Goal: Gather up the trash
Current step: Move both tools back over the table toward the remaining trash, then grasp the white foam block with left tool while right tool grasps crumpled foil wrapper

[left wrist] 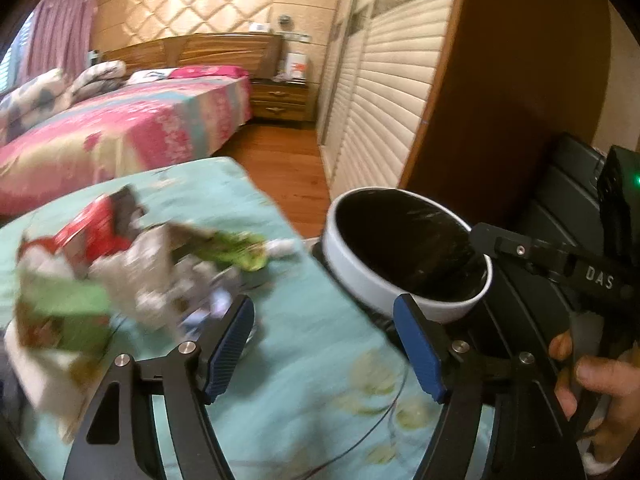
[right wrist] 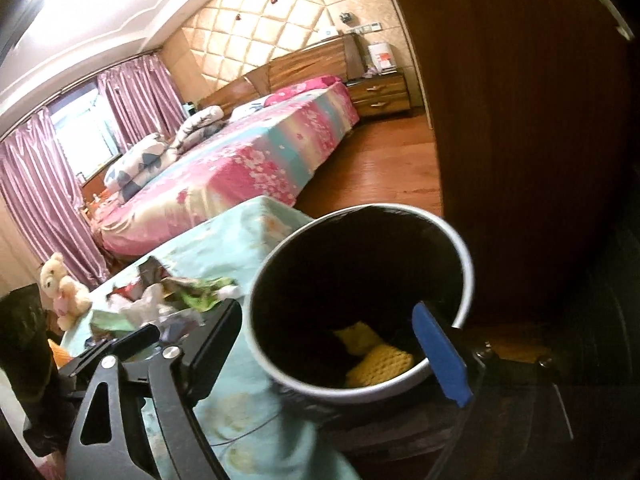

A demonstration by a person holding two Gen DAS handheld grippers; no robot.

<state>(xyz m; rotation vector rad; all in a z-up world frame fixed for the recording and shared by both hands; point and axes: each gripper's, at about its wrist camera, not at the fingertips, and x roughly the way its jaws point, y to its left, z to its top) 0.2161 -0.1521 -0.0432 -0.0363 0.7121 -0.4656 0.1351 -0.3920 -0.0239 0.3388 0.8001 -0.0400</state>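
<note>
A pile of trash, red, green and grey crumpled wrappers, lies on a table with a teal flowered cloth. It also shows in the right wrist view. A white bin with a black liner stands at the table's right edge; yellow trash lies inside it. My left gripper is open and empty over the cloth, between the pile and the bin. My right gripper is open, its blue finger over the bin's rim, the other outside its left wall.
A bed with a pink flowered cover stands beyond the table, with a wooden nightstand. A slatted wardrobe and a dark brown door are on the right. A teddy bear sits left of the table.
</note>
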